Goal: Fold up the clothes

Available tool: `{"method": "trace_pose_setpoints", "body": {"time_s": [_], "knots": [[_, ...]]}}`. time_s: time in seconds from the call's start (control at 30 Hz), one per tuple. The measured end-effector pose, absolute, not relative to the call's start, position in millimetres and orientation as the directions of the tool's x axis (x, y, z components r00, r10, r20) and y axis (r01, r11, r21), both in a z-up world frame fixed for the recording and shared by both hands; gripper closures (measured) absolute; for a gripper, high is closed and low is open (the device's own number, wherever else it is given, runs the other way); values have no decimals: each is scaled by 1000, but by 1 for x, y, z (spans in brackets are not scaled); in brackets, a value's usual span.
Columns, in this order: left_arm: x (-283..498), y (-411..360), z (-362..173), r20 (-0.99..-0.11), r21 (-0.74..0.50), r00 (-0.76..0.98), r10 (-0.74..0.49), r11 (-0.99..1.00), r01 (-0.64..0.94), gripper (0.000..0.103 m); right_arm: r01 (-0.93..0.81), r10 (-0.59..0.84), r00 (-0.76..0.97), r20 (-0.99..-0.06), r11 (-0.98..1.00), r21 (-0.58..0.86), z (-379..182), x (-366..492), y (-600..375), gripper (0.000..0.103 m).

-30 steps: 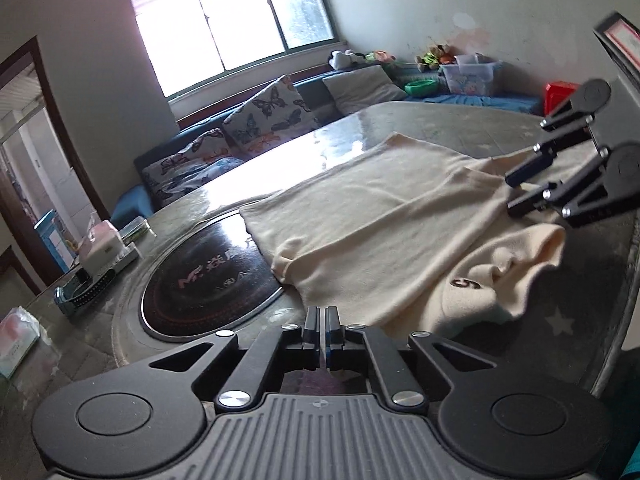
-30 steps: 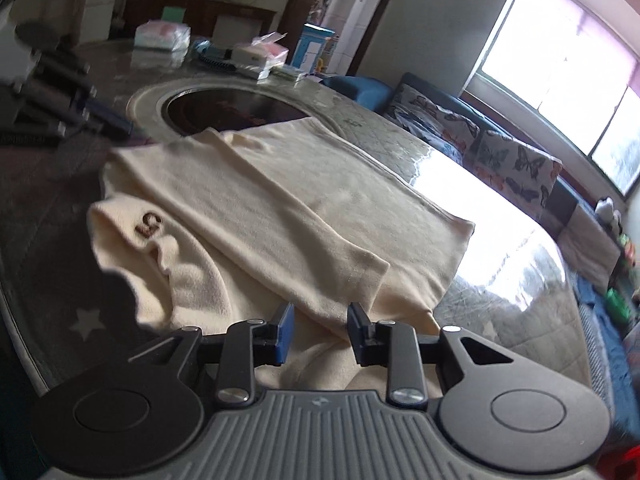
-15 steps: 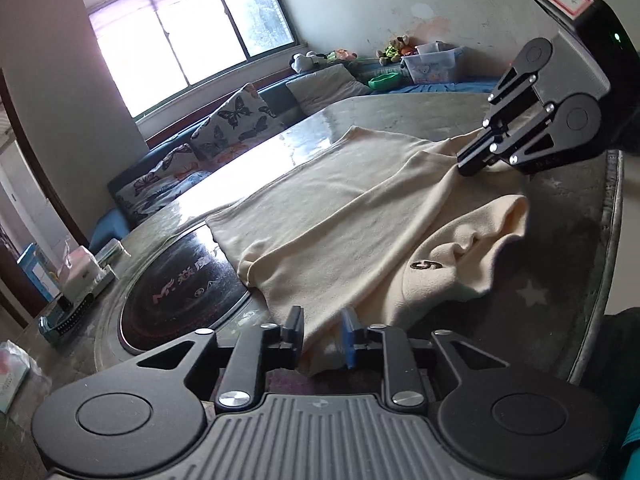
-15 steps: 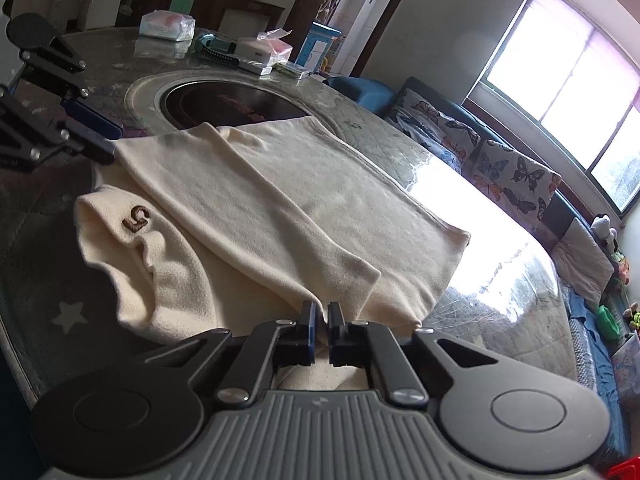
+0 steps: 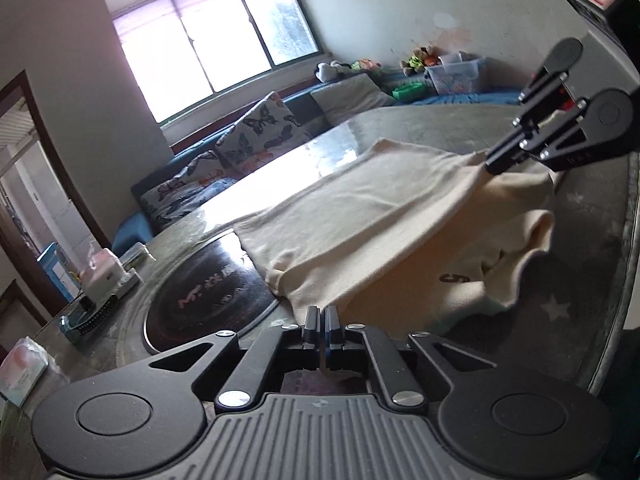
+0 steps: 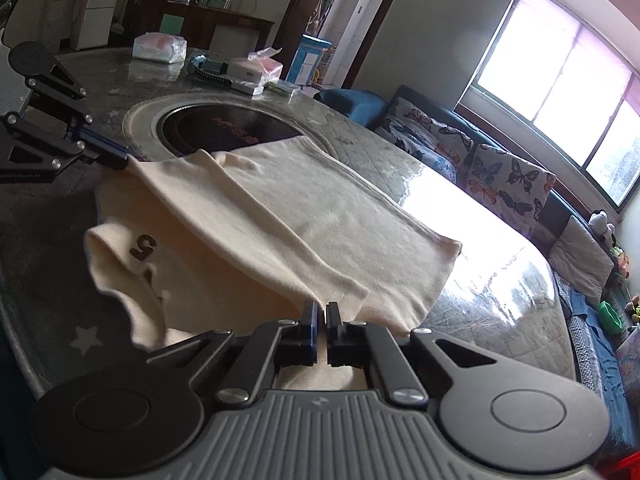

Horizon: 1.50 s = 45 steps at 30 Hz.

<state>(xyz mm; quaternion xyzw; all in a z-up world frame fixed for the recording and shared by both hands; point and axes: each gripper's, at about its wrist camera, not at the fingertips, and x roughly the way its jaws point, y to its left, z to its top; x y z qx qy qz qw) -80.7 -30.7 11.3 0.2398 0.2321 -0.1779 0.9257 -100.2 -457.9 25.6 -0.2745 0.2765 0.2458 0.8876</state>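
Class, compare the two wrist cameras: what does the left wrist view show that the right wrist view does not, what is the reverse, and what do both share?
Only the left wrist view shows the clear plastic storage bin by the far wall. Only the right wrist view shows the white refrigerator and the dark wooden cabinet. Both show the cream shirt on the round table, the black hotplate, the butterfly cushions, and the left gripper and right gripper, each shut on the shirt's edge.
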Motion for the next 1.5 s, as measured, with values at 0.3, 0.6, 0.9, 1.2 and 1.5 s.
{"method": "trace_pose_setpoints", "body": {"time_s": [0.3,0.6,0.9,1.2,1.5], "knots": [[-76,-26,25,-536,295,802,-264,831,471,97,-632,316,678,-664,711,-308,18,-112,-463,93],[-46,-62,37,-532,198,786,-315,857,477,97,-546,334,685,-647,824,-153,20,-98,-480,93],[-20,-141,22,-579,142,718,-387,819,555,97,-221,118,788,-604,970,-98,26,-99,-563,93],[-16,-183,10,-600,137,676,-428,777,614,96,194,-147,767,-624,981,7,4,-113,-665,80],[-20,-194,2,-611,161,665,-430,755,636,96,297,-146,768,-624,944,144,-7,-114,-693,72]]}}
